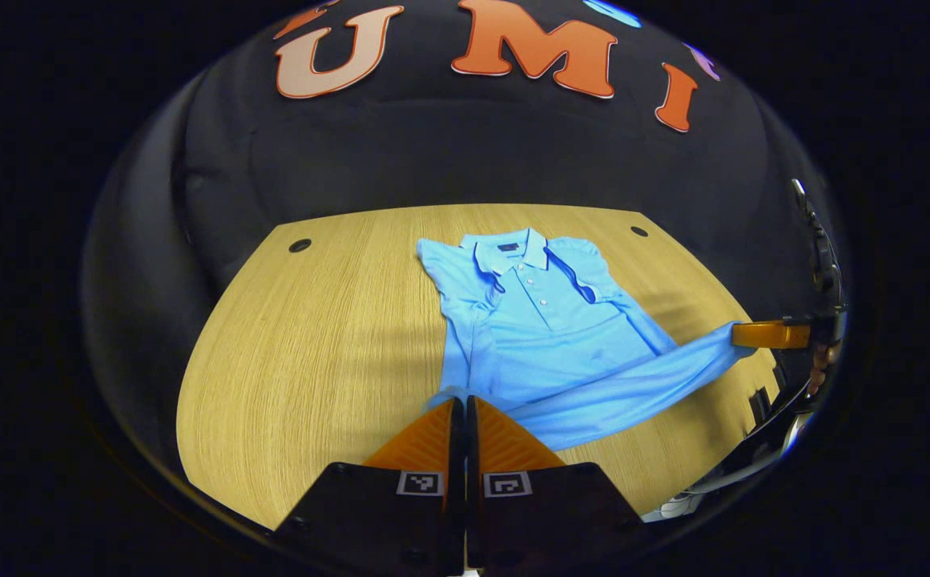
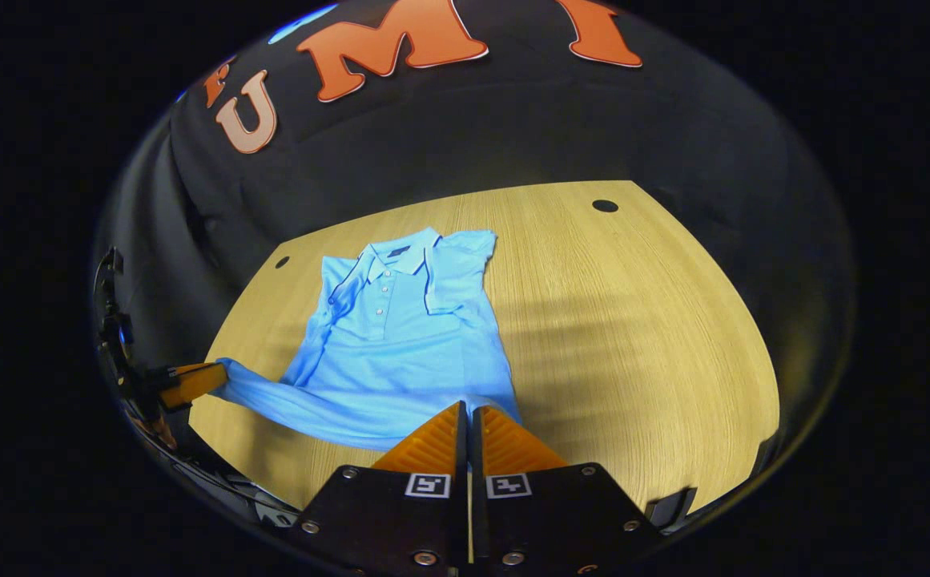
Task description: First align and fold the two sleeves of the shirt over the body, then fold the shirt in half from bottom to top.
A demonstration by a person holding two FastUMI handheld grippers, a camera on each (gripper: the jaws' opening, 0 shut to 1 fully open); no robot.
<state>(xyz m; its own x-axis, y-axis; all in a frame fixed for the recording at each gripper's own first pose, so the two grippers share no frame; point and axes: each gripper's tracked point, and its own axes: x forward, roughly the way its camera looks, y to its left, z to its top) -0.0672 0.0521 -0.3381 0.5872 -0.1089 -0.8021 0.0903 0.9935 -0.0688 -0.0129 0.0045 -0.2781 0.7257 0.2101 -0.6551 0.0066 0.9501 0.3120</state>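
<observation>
Left gripper [image 1: 465,405], at the bottom centre of the left gripper view, has its jaws pressed together on the near hem of the shirt [image 1: 549,328], the cloth bunching just at the tips. That shirt lies collar-away on the table [image 1: 312,344], slightly right of centre in the frame; both sleeves look already folded in over the body, with a dark-edged fold running down from the collar. At the right edge of the frame the right gripper [image 1: 741,334] pinches the hem's other corner, and the hem is drawn out in a taut band between the two, raised off the wood. In the right gripper view, the right gripper [image 2: 469,413] sits at bottom centre, jaws likewise closed on the hem where it meets the tips, while the left gripper [image 2: 220,375] shows at the lower left edge, clamped on the far corner of the same band. The shirt [image 2: 400,336] lies left of centre on the table [image 2: 633,336], collar toward the upper left. By my reading the sleeve step is done and the bottom-to-top fold is under way. Next, both grippers should carry the hem forward together, level and evenly tensioned, toward the collar, then lower it square onto the shoulders before letting go; uneven travel would skew the fold.
</observation>
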